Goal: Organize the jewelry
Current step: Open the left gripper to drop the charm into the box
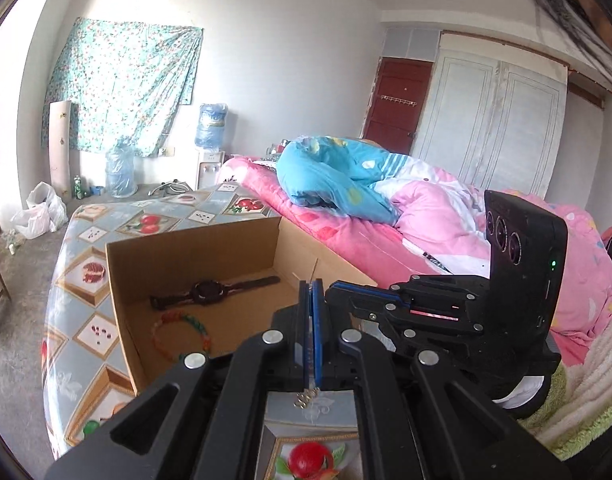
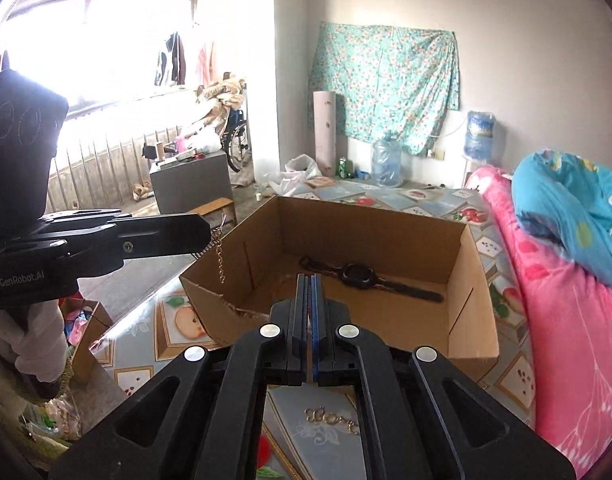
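Note:
An open cardboard box [image 1: 186,236] [image 2: 365,224] stands on the fruit-patterned table [image 1: 82,320] [image 2: 385,196]. A black wristwatch [image 1: 208,291] [image 2: 357,274] and a coloured bead bracelet [image 1: 182,336] lie inside. My left gripper [image 1: 310,282] [image 2: 208,236] is shut on a thin gold chain [image 2: 220,256], which dangles from its tip just outside the box's near left corner; links [image 1: 306,398] also show under its fingers. My right gripper [image 2: 309,278] [image 1: 331,288] is shut above the box's near wall, with nothing visible between its pads. A gold piece [image 2: 331,420] lies on the cloth beneath it.
A bed with pink bedding [image 1: 385,240] [image 2: 565,320] and a blue quilt [image 1: 329,176] borders the table's right side. Water jugs [image 2: 387,162] stand at the far wall. A wooden stool [image 2: 216,208] and a grey cabinet [image 2: 190,184] sit left of the table.

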`<state>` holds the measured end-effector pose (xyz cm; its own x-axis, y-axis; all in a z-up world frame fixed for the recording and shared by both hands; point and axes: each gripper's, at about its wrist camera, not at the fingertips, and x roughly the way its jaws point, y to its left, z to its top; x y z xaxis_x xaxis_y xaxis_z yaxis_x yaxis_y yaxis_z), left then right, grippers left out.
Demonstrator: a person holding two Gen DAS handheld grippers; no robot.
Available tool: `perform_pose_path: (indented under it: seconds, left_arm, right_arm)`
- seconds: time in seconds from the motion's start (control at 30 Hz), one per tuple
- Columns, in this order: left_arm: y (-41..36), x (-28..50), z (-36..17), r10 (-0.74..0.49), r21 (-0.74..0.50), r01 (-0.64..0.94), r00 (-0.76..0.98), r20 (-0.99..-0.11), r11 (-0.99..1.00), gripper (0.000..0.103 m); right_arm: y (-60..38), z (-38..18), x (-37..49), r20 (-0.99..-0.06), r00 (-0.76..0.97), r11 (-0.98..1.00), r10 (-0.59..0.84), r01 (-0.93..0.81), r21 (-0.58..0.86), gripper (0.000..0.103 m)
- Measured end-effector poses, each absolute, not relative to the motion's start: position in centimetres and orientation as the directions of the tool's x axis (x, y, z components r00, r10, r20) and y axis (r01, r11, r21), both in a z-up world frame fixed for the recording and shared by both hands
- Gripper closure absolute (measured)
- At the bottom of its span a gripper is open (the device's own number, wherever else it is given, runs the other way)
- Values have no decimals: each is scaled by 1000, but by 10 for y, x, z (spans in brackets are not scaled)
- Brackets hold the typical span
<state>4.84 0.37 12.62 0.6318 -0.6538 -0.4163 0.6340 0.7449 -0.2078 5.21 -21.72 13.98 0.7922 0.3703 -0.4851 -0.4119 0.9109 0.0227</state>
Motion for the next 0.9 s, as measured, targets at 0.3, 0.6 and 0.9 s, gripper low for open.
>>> perform_pose_path:
  seconds: [0.3, 0.6, 0.9]
  left_arm:
    - [-40, 147, 77, -575, -249, 563, 528, -625, 788, 102]
    - [-52, 177, 61, -553, -265, 537, 494, -671, 801, 89]
    - [-44, 170, 70, -570, -281, 524, 543, -617, 804, 85]
  right_arm:
    - [-245, 131, 139, -596, 711, 915, 373, -388, 110, 103]
    - [-283, 136, 144, -569, 723, 919, 392, -339, 202, 100]
    - [-302, 145, 124, -544, 754, 929, 369, -291, 227, 97]
